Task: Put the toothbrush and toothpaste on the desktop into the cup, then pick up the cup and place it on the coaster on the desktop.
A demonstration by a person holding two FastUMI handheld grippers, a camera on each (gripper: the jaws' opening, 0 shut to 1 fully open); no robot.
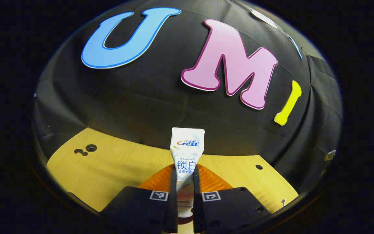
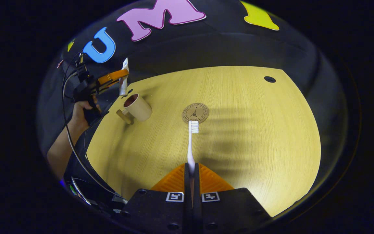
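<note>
In the left gripper view my left gripper (image 1: pixel 185 177) is shut on a white toothpaste tube (image 1: pixel 187 146), which stands upright between the fingers above the table. The right gripper view has my right gripper (image 2: pixel 191 172) shut on the handle of a white toothbrush (image 2: pixel 191 143), bristle head pointing away toward a round brown coaster (image 2: pixel 195 113). At the far left of that view a beige cup (image 2: pixel 139 106) with a handle stands on the table. The left gripper (image 2: pixel 117 77), held by a hand, hangs the toothpaste (image 2: pixel 124 81) cap-down just over the cup's mouth.
The light wooden table (image 2: pixel 255 130) has small dark holes near its back edge (image 2: pixel 269 79). A person's forearm (image 2: pixel 62 146) and a cable (image 2: pixel 76 152) lie along the table's left side. Black cloth closes the booth behind the table.
</note>
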